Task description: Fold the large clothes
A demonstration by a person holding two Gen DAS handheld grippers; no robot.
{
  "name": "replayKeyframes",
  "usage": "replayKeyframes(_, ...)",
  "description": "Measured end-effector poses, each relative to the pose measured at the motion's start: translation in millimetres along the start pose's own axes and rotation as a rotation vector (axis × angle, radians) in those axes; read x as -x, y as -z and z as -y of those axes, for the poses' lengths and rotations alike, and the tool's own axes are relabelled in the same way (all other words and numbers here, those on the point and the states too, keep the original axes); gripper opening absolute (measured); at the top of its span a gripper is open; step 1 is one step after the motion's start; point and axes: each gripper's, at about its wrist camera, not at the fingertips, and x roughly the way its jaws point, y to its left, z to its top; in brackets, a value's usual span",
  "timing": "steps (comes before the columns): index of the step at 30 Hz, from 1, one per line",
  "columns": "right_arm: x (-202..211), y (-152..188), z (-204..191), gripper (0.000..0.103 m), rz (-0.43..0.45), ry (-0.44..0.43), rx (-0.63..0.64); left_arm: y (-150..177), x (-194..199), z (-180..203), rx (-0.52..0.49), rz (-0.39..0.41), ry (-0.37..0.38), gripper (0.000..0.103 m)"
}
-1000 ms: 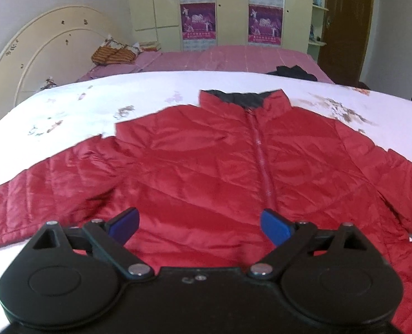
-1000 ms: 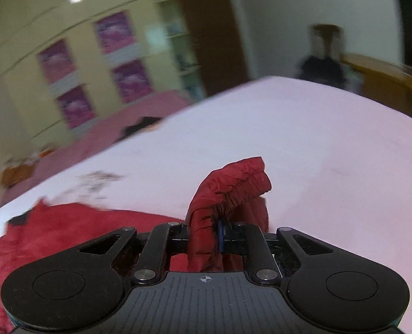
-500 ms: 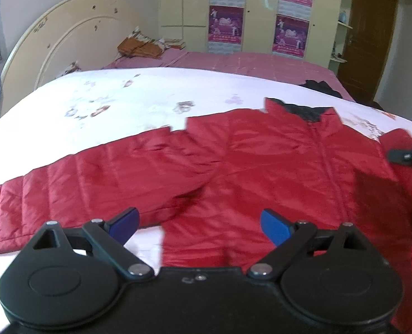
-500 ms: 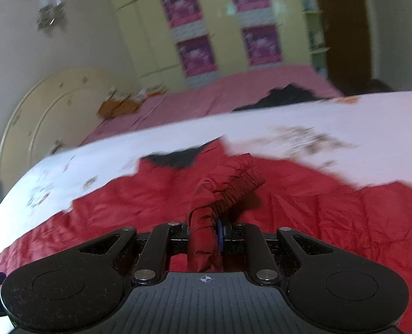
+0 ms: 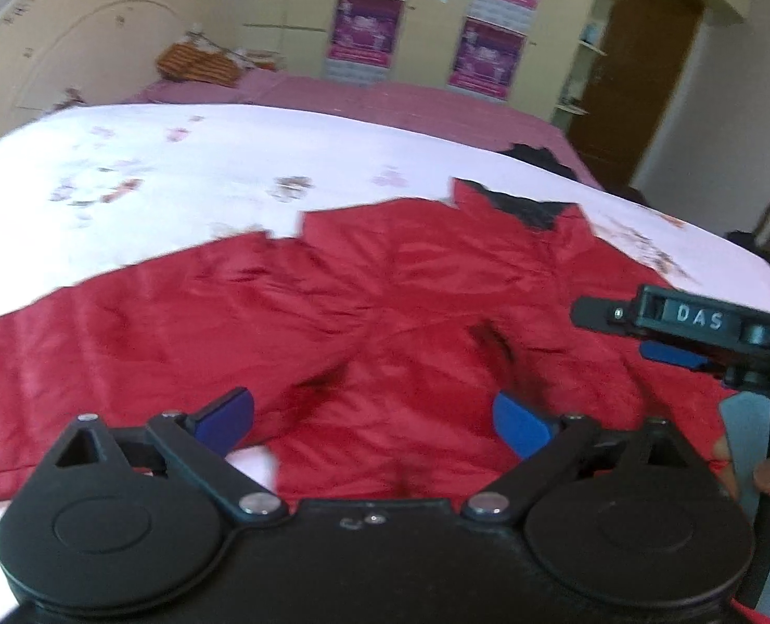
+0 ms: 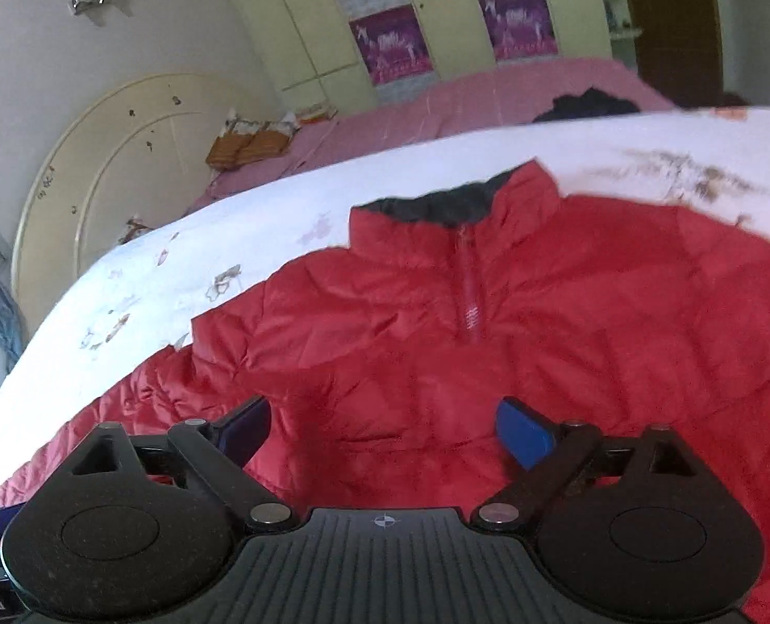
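Both opening, nothing pinched: left hand-held gripper (image 5: 373,417), right hand-held gripper (image 6: 384,429), over puffy quilted red jacket (image 6: 489,322) flat on white floral bed (image 5: 239,166).

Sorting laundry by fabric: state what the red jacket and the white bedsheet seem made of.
Red jacket: probably nylon or polyester shell, slightly shiny, with quilted stitch lines and puffy padding; dark lining at the collar.
White bedsheet: seemingly matte woven cotton or a blend, with a faint floral print; uncertain.
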Motion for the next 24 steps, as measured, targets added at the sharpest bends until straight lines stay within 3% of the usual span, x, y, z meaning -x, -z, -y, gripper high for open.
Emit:
replayKeyframes(5,39,3,30,0.093,0.064,0.101,0.005,0,-27,32,-0.029,-0.072,0.109,0.098)
replayKeyframes(8,61,6,54,0.093,0.087,0.123,-0.013,-1,-49,51,-0.027,-0.085,0.152,0.087)
replayKeyframes(10,72,7,68,0.093,0.104,0.141,-0.01,-2,-64,61,-0.033,-0.083,0.154,0.06)
replayKeyframes(11,77,7,74,0.093,0.112,0.147,-0.011,-2,-72,64,-0.029,-0.094,0.139,0.054)
replayKeyframes(13,85,7,87,0.093,0.126,0.156,-0.018,-1,-85,64,0.001,-0.107,0.154,0.024)
replayKeyframes(14,88,7,95,0.093,0.134,0.162,-0.019,-1,-89,63,0.017,-0.109,0.163,0.019)
replayKeyframes(17,96,5,112,0.093,0.156,0.186,-0.015,-4,-91,65,0.023,-0.082,0.159,0.01)
replayKeyframes(21,103,-2,135,0.093,0.194,0.239,-0.01,-18,-73,66,0.042,0.035,0.149,0.008)
replayKeyframes(24,104,-12,155,0.093,0.206,0.268,-0.021,-34,-55,53,0.058,0.147,0.084,0.008)
